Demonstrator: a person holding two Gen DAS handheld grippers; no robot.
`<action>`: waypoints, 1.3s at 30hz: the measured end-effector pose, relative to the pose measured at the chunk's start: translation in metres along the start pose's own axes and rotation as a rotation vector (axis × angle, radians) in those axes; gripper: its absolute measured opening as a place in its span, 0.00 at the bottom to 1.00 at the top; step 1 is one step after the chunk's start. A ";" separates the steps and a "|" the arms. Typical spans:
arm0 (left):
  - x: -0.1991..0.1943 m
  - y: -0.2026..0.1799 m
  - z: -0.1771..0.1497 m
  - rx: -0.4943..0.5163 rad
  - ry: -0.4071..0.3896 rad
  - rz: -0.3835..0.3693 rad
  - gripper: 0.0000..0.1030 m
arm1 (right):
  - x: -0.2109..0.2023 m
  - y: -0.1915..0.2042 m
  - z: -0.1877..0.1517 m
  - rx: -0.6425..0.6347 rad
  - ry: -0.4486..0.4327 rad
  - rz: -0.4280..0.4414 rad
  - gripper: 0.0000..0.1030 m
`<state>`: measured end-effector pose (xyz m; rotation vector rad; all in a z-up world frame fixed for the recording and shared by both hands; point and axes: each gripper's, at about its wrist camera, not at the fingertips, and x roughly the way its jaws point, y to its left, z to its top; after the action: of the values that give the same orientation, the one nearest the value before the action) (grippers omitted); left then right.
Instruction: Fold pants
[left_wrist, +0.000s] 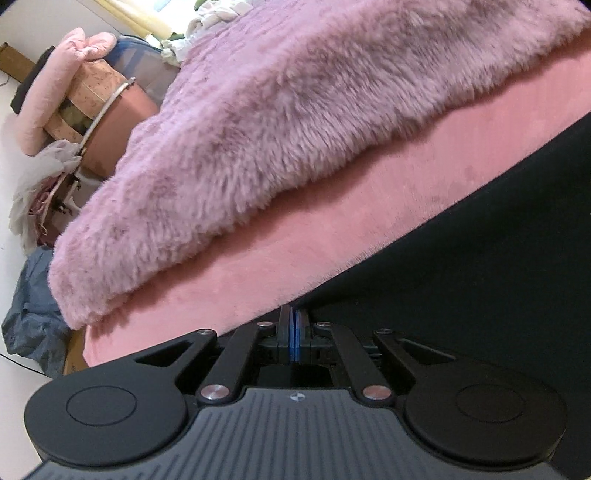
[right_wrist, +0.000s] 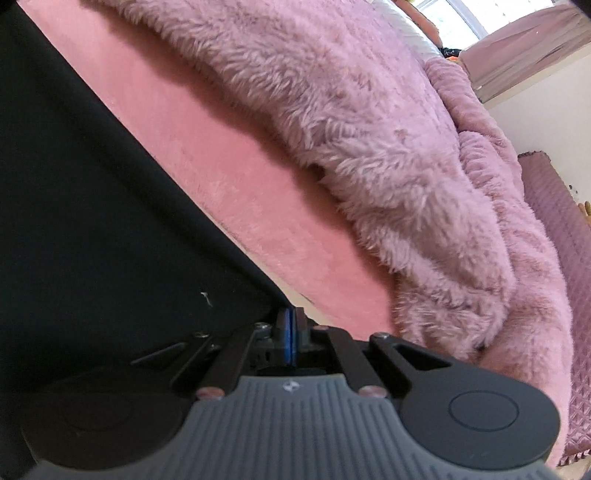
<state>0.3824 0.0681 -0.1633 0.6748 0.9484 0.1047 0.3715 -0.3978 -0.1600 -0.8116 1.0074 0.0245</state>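
I had the black pants (left_wrist: 480, 258) pinched at their edge in both grippers: left gripper (left_wrist: 294, 325) fully closed on the cloth, right gripper (right_wrist: 291, 325) likewise. Beyond the fingertips lay the pink bed (left_wrist: 295, 236), then the fluffy blanket (right_wrist: 369, 129).
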 end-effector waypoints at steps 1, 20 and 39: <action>0.002 -0.001 0.000 -0.003 -0.003 -0.001 0.00 | 0.003 0.002 0.000 -0.003 -0.001 0.000 0.00; -0.004 0.012 0.007 -0.065 -0.045 0.014 0.00 | -0.024 -0.014 0.011 0.096 -0.062 -0.064 0.00; -0.050 0.008 -0.007 -0.151 -0.147 0.003 0.23 | -0.045 -0.025 -0.027 0.466 -0.166 -0.059 0.70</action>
<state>0.3486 0.0596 -0.1262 0.5370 0.7904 0.1259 0.3358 -0.4177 -0.1185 -0.4043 0.7886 -0.1854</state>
